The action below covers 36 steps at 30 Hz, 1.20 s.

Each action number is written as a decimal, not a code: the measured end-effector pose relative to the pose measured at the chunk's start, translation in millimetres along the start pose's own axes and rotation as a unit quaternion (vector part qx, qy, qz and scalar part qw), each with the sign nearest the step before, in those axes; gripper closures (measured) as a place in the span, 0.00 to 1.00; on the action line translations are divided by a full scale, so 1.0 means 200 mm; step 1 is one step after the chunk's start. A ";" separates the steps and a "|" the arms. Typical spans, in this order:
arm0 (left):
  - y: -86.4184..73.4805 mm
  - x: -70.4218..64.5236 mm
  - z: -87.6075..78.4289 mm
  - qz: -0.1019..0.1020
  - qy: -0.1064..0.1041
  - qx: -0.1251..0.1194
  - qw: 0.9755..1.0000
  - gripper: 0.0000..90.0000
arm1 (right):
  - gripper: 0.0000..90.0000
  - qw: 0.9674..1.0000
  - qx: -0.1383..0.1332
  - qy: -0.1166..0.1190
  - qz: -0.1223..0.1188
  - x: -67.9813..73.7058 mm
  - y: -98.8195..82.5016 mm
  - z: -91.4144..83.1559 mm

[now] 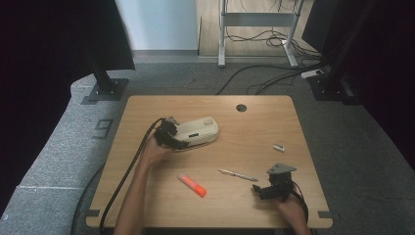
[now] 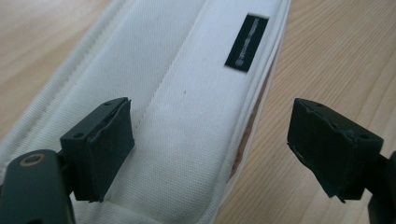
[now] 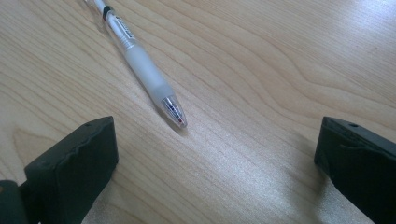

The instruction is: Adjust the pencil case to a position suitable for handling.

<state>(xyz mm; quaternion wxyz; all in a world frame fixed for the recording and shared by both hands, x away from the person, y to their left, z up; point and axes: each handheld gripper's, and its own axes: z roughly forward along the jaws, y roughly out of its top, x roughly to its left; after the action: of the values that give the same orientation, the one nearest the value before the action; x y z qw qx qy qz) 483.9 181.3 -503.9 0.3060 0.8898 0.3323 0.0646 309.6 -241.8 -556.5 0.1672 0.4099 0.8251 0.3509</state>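
White pencil case lies mid-table, left gripper straddling its edge, jaws unclenched; right gripper spread wide near pen. Risk: pads pinch top fabric only, case slips.

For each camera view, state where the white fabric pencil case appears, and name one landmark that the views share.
High view: pencil case lies left of the table's centre, at the left gripper.
Left gripper view: pencil case runs up the middle, between the open jaws.
Right gripper view: not in it; a pen lies there.
Shared landmark: the wooden tabletop.
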 end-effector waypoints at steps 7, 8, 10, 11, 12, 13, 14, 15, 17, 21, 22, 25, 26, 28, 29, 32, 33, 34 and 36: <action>-0.02 -0.01 0.03 0.002 -0.002 0.018 1.000 0.24 | 0.00 1.000 0.000 0.000 0.000 0.00 0.00 0.00; -0.03 -0.02 0.03 0.009 0.001 0.020 1.000 0.24 | 0.00 1.000 0.000 0.000 0.000 0.00 0.00 0.00; -0.05 -0.07 0.04 0.026 0.020 0.020 0.999 0.25 | 0.00 1.000 0.000 0.000 -0.001 0.00 0.00 0.00; -0.06 -0.08 0.04 0.030 0.023 0.020 0.999 0.26 | 0.00 1.000 0.000 0.000 0.000 0.00 0.00 0.00; -0.06 -0.09 0.04 0.032 0.026 0.021 0.999 0.27 | 0.00 1.000 0.000 0.000 -0.001 0.00 0.00 0.00; -0.07 -0.10 0.04 0.035 0.028 0.022 0.999 0.29 | 0.00 1.000 0.000 0.000 -0.001 0.00 0.00 0.00; -0.07 -0.10 0.04 0.035 0.028 0.022 0.999 0.31 | 0.00 1.000 0.000 0.000 -0.001 0.00 0.00 0.00; -0.07 -0.11 0.03 0.038 0.035 0.024 0.998 0.34 | 0.00 1.000 0.000 0.000 0.000 0.00 0.00 0.00; -0.08 -0.12 0.02 0.038 0.037 0.022 0.998 0.41 | 0.00 1.000 0.000 0.000 -0.001 0.00 0.00 0.00; -0.11 -0.13 0.01 0.028 0.035 0.013 0.999 0.45 | 0.00 1.000 0.000 0.000 0.000 0.00 0.00 0.00; -0.11 -0.13 0.01 0.028 0.035 0.013 0.999 0.45 | 0.00 1.000 0.000 0.000 0.000 0.00 0.00 0.00; -0.12 -0.15 0.00 0.026 0.043 0.011 0.999 0.45 | 0.00 1.000 0.000 0.000 0.000 0.00 0.00 0.00; -0.12 -0.16 0.00 0.028 0.044 0.013 0.999 0.45 | 0.00 1.000 0.000 0.000 0.000 0.00 0.00 0.00; -0.13 -0.17 -0.01 0.030 0.046 0.013 0.998 0.47 | 0.00 1.000 0.000 0.000 0.000 0.00 0.00 0.00; -0.14 -0.17 -0.01 0.030 0.046 0.013 0.998 0.48 | 0.00 1.000 0.000 0.000 0.000 0.00 0.00 0.00; -0.16 -0.18 -0.03 0.031 0.046 0.008 0.998 0.54 | 0.00 1.000 0.000 0.000 0.000 0.00 0.00 0.00; -0.17 -0.18 -0.03 0.033 0.049 0.007 0.998 0.57 | 0.00 1.000 0.000 0.000 0.000 0.00 0.00 0.00; -0.18 -0.19 -0.04 0.033 0.052 0.005 0.998 0.58 | 0.00 1.000 0.000 0.000 0.000 0.00 0.00 0.00; -0.19 -0.20 -0.04 0.032 0.055 0.003 0.998 0.62 | 0.00 1.000 0.000 0.000 0.000 0.00 0.00 0.00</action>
<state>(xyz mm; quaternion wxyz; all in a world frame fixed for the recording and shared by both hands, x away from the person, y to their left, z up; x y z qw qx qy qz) 430.2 182.6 -515.6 0.2823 0.8959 0.3205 0.1220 309.5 -241.8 -556.5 0.1673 0.4101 0.8251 0.3508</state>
